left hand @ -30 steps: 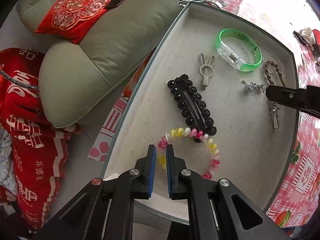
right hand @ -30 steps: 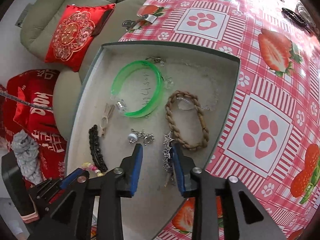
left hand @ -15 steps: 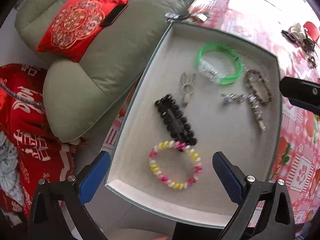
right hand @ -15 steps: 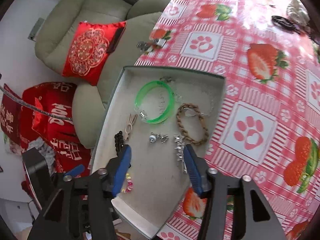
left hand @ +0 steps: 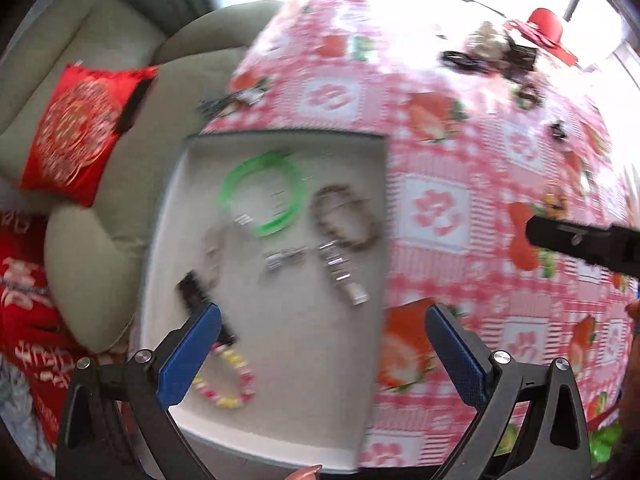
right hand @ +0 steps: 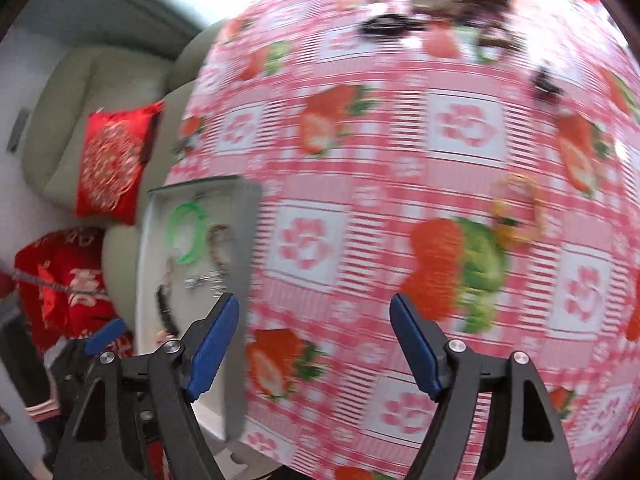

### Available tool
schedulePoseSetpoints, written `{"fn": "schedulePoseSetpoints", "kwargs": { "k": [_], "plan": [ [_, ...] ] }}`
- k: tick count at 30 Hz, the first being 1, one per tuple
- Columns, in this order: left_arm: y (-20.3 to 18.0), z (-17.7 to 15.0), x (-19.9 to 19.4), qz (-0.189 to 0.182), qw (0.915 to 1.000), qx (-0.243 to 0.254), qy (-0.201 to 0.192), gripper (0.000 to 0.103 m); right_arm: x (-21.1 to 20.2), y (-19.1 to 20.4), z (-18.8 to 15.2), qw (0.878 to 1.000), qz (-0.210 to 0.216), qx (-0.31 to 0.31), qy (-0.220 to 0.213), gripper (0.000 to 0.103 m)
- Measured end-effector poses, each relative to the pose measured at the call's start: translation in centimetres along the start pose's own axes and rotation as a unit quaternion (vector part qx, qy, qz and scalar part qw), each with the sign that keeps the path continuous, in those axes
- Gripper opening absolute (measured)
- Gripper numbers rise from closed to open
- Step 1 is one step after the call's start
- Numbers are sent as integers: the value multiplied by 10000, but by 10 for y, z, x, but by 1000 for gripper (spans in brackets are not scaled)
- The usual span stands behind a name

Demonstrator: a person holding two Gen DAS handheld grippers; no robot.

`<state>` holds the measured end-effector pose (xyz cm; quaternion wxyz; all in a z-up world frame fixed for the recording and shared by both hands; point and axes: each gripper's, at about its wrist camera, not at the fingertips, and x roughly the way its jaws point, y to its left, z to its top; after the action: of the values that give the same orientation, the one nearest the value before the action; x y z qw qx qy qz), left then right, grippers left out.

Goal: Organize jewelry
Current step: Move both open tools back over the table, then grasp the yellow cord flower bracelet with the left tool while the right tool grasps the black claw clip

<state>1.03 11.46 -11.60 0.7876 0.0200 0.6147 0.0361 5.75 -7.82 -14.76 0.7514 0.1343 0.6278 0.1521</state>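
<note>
A grey tray [left hand: 288, 360] at the table's left edge holds a green bangle [left hand: 262, 192], a brown braided bracelet [left hand: 346, 220], silver pieces [left hand: 340, 276], a black hair clip [left hand: 200, 304] and a pink-yellow bead bracelet [left hand: 228, 384]. My left gripper [left hand: 320, 356] is open and empty above the tray's near end. My right gripper [right hand: 316, 344] is open and empty over the tablecloth, right of the tray [right hand: 240, 280]. A yellow ring-shaped piece [right hand: 516, 212] lies on the cloth ahead of it. Both views are blurred.
A pink strawberry-and-paw tablecloth [left hand: 480, 200] covers the table. A heap of dark jewelry [left hand: 492, 56] and a red object [left hand: 544, 28] lie at the far side. A green sofa [left hand: 100, 92] with a red cushion [left hand: 80, 132] stands left.
Both grippers have opened wide and lifted back from the tray. The left let go of the bead bracelet, now in the tray. The right has swung right over the tablecloth.
</note>
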Motion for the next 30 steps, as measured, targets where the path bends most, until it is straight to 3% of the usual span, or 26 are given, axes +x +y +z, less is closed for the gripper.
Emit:
{"fn": "schedulePoseSetpoints", "kwargs": {
  "k": [7,13,26,28,30],
  "plan": [
    [-75,22,-2,-358,9981,492,-57,103,-27,-75,-1,9968,-473,614,-214,80],
    [-126,37,16,-650,9955,677,167,103,-48,-119,10,9932,-818,726,-411,80],
    [-188,72,55,-820,9955,413,245,103,-53,-159,71,9938,-912,287,-572,80],
    [-195,77,61,-768,9960,384,259,94,-49,-161,82,9941,-902,186,-567,80],
    [-201,81,67,-739,9960,369,329,93,-45,-163,91,9942,-918,114,-549,80]
  ]
}}
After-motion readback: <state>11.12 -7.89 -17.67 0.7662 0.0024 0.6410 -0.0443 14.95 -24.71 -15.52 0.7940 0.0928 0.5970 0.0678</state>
